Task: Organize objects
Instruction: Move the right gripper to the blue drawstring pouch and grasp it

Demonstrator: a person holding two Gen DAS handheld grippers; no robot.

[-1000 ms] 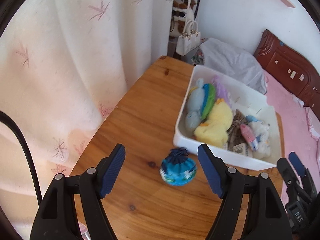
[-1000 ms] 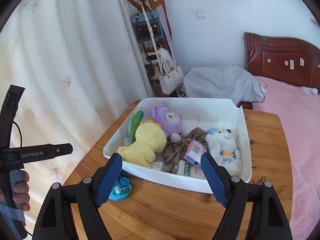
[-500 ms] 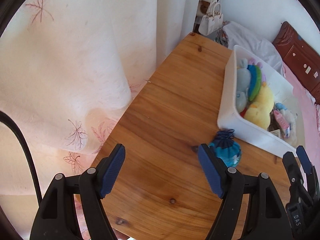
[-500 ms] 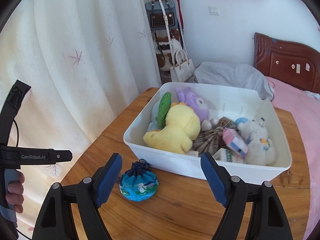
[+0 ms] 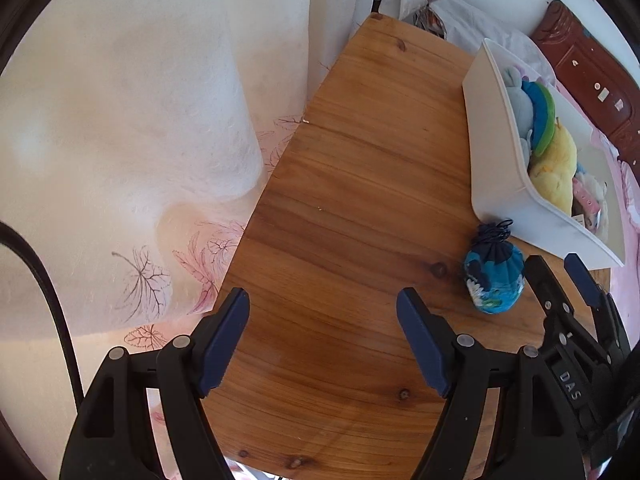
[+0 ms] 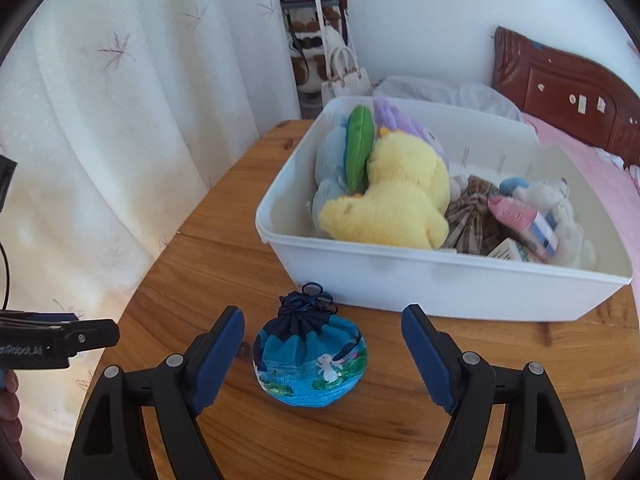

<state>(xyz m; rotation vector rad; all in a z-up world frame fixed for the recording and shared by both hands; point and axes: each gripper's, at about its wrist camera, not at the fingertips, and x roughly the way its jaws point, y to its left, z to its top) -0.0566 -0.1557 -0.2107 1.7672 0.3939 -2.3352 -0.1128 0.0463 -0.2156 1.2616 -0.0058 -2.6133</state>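
Observation:
A blue drawstring pouch (image 6: 311, 356) with a rabbit picture sits on the wooden table (image 6: 208, 240), just in front of a white bin (image 6: 440, 280). The bin holds a yellow plush duck (image 6: 396, 204), a plaid pouch (image 6: 474, 216), a white bear and other toys. My right gripper (image 6: 322, 354) is open, with the pouch lying between its fingers. My left gripper (image 5: 323, 340) is open and empty over bare table, left of the pouch (image 5: 494, 276). The right gripper (image 5: 568, 280) shows there beside the pouch.
A white flowered curtain (image 5: 140, 120) hangs along the table's left edge. A coat stand with handbags (image 6: 320, 32) stands behind the table. A bed with a pink cover and dark wooden headboard (image 6: 560, 96) lies to the right.
My right gripper has moved left and down, so the pouch now lies between its fingers. My left gripper has swung away to the left, off the pouch.

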